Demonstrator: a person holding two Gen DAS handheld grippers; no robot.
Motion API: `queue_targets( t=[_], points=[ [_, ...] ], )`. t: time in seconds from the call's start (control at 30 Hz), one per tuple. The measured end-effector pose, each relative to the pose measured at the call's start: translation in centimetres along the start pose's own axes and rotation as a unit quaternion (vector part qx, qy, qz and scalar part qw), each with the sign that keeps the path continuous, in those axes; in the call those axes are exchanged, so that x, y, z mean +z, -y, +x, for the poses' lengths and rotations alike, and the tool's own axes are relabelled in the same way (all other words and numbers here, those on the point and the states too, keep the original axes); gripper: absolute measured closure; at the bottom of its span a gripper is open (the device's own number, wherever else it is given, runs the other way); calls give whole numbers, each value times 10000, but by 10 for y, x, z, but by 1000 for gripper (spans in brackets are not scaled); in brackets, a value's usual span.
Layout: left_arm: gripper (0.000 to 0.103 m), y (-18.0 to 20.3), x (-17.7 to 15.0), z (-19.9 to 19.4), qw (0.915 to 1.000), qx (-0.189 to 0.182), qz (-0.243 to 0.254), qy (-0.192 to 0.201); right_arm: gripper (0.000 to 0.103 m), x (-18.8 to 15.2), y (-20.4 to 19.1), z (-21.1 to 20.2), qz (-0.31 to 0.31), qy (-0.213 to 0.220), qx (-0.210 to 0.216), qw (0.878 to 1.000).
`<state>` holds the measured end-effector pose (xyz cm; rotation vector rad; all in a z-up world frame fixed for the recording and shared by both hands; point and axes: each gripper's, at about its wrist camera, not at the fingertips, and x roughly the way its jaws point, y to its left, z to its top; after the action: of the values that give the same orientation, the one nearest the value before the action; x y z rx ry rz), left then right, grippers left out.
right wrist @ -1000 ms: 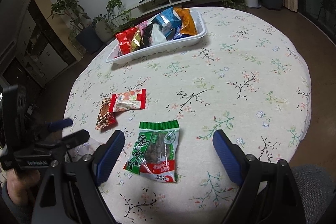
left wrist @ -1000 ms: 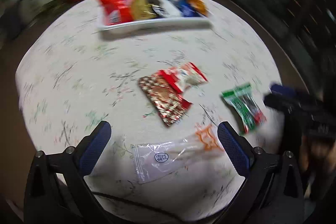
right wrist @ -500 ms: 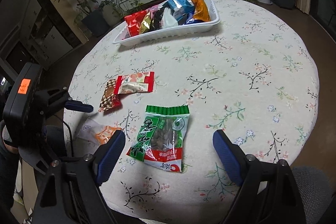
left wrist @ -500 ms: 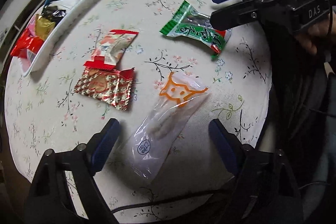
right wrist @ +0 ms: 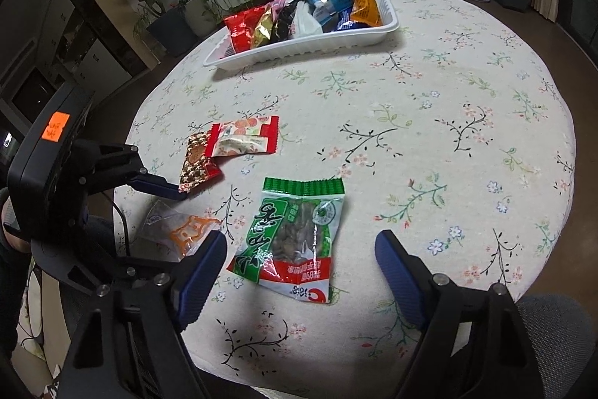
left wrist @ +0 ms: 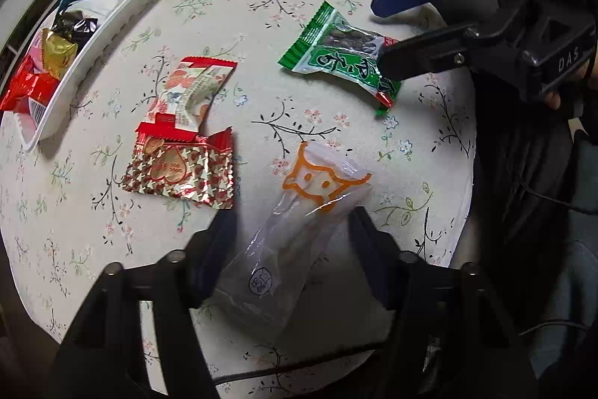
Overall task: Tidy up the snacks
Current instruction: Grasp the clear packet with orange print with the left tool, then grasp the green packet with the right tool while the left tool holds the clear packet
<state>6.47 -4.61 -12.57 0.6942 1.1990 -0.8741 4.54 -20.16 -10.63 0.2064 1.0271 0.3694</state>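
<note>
A clear packet with an orange cat face lies near the table's front edge. My left gripper points down over it with its jaws closing. The packet is between the fingers, and the pads do not visibly press it. A green snack packet lies flat between the fingers of my right gripper. Those jaws are closing slightly, with wide gaps on both sides. The left wrist view shows the right gripper astride the green packet. The right wrist view shows the clear packet under one left finger.
A red-and-white packet overlaps a gold-red heart packet mid-table. The white tray at the far side holds several upright snacks. The round floral table's edge runs close behind both grippers. Potted plants and a low shelf stand beyond.
My left gripper has rolled, sunk toward the clear packet and narrowed its jaws around it. The right gripper has stayed over the green packet, with its jaws slightly narrower.
</note>
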Motion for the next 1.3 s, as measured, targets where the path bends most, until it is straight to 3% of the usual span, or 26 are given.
queue_targets(
  t=[0.03,0.1,0.33,0.57,0.77,0.93,1.07,1.3],
  points=[
    [60,3,2,-2,10000,13,-53,-9,20,0,0,0,-1,-11,3,10000],
    [67,3,3,-2,9999,51,-146,-31,20,0,-1,0,0,-13,5,10000],
    [82,18,1,-7,9986,323,-410,-8,21,2,-1,-1,-8,-36,-13,10000],
    [83,10,-18,-15,9913,202,-1231,408,21,4,-10,-1,-176,-56,-153,9997],
    [83,0,-41,-22,9766,-48,-1966,876,32,6,-14,10,-197,-231,-254,9992],
    [83,-6,-63,-29,9559,-202,-2629,1294,32,5,-22,22,-305,-433,-367,9979],
    [83,-7,-77,-37,9455,-276,-2874,1507,32,7,-27,30,-421,-498,-588,9961],
    [83,0,-81,-36,9348,-247,-3114,1687,53,6,-33,35,-729,-558,-1015,9906]
  ],
)
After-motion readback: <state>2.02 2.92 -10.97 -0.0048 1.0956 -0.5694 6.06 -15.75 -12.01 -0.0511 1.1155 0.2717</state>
